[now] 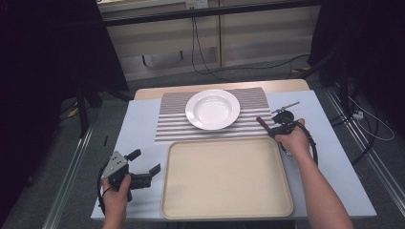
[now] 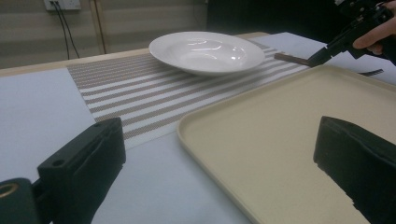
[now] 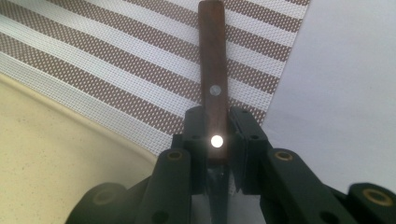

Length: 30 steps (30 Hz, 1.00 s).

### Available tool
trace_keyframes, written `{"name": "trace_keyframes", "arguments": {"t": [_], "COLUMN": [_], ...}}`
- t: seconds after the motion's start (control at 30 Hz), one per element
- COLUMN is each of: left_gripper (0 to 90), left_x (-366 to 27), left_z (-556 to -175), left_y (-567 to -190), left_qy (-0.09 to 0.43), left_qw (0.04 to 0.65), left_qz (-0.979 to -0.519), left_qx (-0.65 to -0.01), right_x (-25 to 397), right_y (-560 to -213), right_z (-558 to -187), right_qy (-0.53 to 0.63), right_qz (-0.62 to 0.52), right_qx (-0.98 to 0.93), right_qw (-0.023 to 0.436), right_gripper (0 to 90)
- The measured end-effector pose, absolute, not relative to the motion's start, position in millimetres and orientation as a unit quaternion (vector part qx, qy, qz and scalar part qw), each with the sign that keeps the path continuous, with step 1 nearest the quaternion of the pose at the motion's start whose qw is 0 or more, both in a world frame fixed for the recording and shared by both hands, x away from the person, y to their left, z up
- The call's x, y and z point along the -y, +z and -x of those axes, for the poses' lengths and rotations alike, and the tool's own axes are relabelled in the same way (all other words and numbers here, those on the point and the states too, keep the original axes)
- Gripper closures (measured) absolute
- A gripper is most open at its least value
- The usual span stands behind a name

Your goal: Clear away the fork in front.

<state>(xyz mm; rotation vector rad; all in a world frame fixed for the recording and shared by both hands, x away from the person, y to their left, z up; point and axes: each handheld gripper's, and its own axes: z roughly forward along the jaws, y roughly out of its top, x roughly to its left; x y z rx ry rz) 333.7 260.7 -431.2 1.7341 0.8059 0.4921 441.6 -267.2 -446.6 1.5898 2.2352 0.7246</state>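
My right gripper (image 1: 275, 129) is shut on a knife-like utensil with a brown wooden handle (image 3: 212, 56) that has metal rivets. The handle (image 1: 262, 123) points out over the right edge of the striped placemat (image 1: 167, 126), just past the tray's far right corner. The handle (image 2: 292, 58) also shows beyond the tray in the left gripper view. My left gripper (image 1: 145, 161) stands open with nothing between its jaws, low over the table left of the beige tray (image 1: 227, 176). A white deep plate (image 1: 212, 109) rests on the placemat.
A thin metal piece (image 1: 286, 106), perhaps another utensil, lies just behind the right gripper. The beige tray (image 2: 289, 126) holds nothing. The table's front edge is close to the tray. Cables run across the floor beyond the table.
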Motion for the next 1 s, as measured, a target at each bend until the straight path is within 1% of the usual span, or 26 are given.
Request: {"name": "trace_keyframes", "arguments": {"t": [0.57, 0.87, 1.0], "left_gripper": [2.5, 2.5, 2.5], "left_x": [-263, -262, -263], "left_z": [-335, -335, -335], "left_y": [-430, -430, -430], "left_qy": [0.212, 0.211, 0.210], "left_qw": [0.553, 0.552, 0.555], "left_qz": [-0.728, -0.729, -0.726], "left_qx": [-0.345, -0.346, -0.347], "right_x": [276, 293, 298], "right_y": [-448, -433, -428], "right_z": [-437, -428, -421], "right_qy": [0.287, 0.325, 0.350], "right_qz": [-0.564, -0.568, -0.566], "right_qx": [-0.759, -0.737, -0.728], "right_qw": [0.152, 0.168, 0.167], "right_gripper": [78.7, 78.8, 78.7]}}
